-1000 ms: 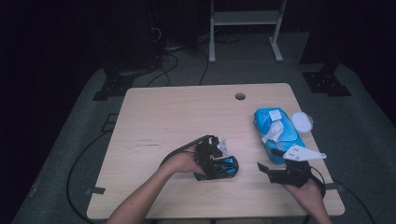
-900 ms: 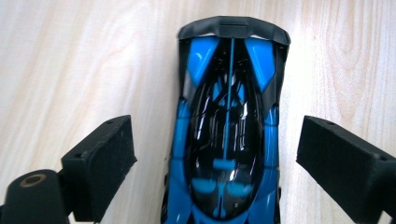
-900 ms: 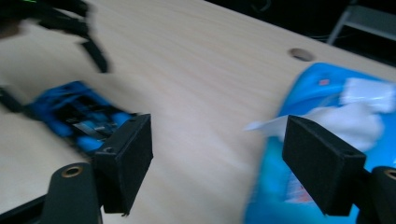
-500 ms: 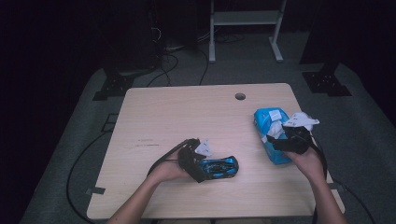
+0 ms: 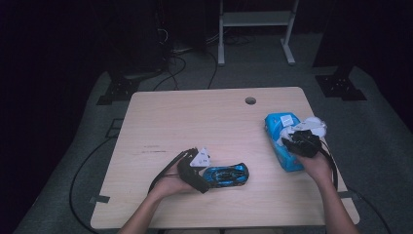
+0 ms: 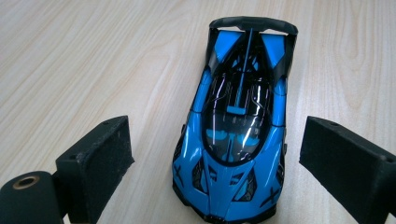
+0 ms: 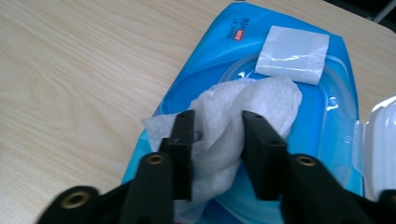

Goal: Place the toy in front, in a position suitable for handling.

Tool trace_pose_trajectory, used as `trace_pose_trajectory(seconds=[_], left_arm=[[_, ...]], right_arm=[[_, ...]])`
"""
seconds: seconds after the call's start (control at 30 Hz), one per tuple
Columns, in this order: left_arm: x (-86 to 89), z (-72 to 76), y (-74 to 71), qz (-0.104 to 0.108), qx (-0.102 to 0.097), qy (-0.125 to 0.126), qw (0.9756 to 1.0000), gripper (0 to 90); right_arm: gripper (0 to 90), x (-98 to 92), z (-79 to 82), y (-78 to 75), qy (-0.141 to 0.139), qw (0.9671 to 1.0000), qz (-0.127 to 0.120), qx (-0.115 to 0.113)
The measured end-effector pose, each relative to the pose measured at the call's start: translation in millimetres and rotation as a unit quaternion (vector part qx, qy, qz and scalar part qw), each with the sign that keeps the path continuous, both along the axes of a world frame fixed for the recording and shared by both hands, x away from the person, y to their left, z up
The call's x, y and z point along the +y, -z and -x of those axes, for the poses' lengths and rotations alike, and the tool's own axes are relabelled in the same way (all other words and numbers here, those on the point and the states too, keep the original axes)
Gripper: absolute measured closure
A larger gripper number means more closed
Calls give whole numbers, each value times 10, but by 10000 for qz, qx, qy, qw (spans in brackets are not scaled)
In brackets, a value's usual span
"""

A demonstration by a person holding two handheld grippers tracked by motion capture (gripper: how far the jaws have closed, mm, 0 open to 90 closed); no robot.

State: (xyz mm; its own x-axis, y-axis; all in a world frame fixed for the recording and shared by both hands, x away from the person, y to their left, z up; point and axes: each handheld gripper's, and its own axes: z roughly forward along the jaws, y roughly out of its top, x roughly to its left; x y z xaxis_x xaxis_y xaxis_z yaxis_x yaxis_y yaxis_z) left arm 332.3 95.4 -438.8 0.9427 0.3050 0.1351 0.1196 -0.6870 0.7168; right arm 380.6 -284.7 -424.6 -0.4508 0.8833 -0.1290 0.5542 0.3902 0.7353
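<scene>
Car between your left jaws, wipe pinched in your right

Your left gripper [image 6: 224,163] stands open astride the glossy blue toy sports car [image 6: 238,126] near the wooden table's [image 5: 195,122] front edge; your right gripper [image 7: 217,140], jaws just closing, clamps the white wet wipe [image 7: 243,112] protruding from the blue plastic wipes pack [image 5: 285,141] by the right edge.

Blue-black toy car [image 6: 238,126], white wipe [image 7: 243,116], blue pack [image 7: 224,56]

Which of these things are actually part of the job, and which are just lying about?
In use:
- blue toy car, between the left gripper's open jaws
- white wipe, pinched by the right gripper, whose jaws have just been closing
- blue wipes pack, lid open

Lying about:
- cables on the floor
- white stand behind the table
</scene>
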Motion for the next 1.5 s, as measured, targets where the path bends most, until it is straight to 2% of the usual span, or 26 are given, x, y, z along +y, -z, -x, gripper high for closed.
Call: trace_pose_trajectory(seconds=[0.13,0.37,0.47,0.53,0.6,0.63,0.77,0.8,0.83,0.9,0.93,0.97,1.0,1.03,1.13,1.17,1.2,1.23,1.27,1.3,1.33,1.37,1.4,1.43,1.47,1.5], left_arm=[[58,6,22,173,-6,-49,9998,86],[73,13,75,129,-42,-57,9999,77],[75,22,85,166,-69,-80,9998,77],[84,23,87,170,-92,-101,9998,77],[81,26,95,207,-98,-126,9997,77],[85,23,94,163,-128,-108,9997,77],[79,16,111,155,-119,-106,9998,77],[76,17,115,156,-126,-118,9997,77],[75,17,118,169,-126,-122,9997,77],[70,20,122,172,-152,-111,9997,77],[66,21,124,154,-159,-105,9997,77],[63,23,128,140,-150,-100,9997,77],[61,26,131,135,-149,-101,9997,77],[63,29,132,125,-174,-87,9997,77],[71,28,135,175,-153,-93,9997,77],[76,24,136,164,-144,-90,9997,77],[77,18,143,171,-131,-90,9997,77],[78,14,147,158,-117,-81,9998,77],[73,10,158,164,-98,-79,9998,77],[72,8,160,144,-100,-75,9998,77],[70,8,161,126,-99,-65,9999,77],[69,11,161,137,-99,-62,9998,77],[68,15,158,159,-114,-54,9998,77],[68,15,158,159,-114,-54,9998,77],[69,14,159,175,-106,-50,9998,77],[69,14,159,175,-106,-50,9998,77]], right_arm=[[816,15,18,-33,-33,10000,6,-54],[854,-94,83,-158,-38,9994,-265,-224],[858,-149,168,-300,-87,9978,-464,-469],[858,-153,292,-471,-244,9951,-656,-703],[859,-147,332,-513,-312,9944,-686,-741],[859,-93,468,-624,-560,9912,-806,-888],[859,26,649,-729,-976,9849,-975,-1049],[858,153,789,-774,-1290,9799,-1117,-1034],[858,153,789,-774,-1290,9799,-1117,-1034],[857,384,962,-748,-1789,9725,-1160,-939],[857,384,962,-748,-1789,9725,-1160,-939],[857,459,999,-722,-1940,9698,-1212,-850],[857,550,1036,-682,-2124,9660,-1277,-729],[857,675,1084,-621,-2354,9599,-1448,-469],[857,759,1116,-585,-2513,9552,-1536,-300],[855,804,1120,-565,-2618,9507,-1655,-141],[855,870,1097,-531,-2721,9487,-1604,125],[855,870,1097,-531,-2721,9487,-1604,125],[853,914,1020,-474,-2732,9486,-1544,415],[853,914,1020,-474,-2732,9486,-1544,415],[850,932,909,-404,-2689,9473,-1601,680],[850,932,909,-404,-2689,9473,-1601,680],[839,947,794,-324,-2629,9484,-1553,858],[835,958,756,-294,-2604,9490,-1524,911],[825,980,712,-254,-2569,9524,-1357,927],[825,980,712,-254,-2569,9524,-1357,927]])
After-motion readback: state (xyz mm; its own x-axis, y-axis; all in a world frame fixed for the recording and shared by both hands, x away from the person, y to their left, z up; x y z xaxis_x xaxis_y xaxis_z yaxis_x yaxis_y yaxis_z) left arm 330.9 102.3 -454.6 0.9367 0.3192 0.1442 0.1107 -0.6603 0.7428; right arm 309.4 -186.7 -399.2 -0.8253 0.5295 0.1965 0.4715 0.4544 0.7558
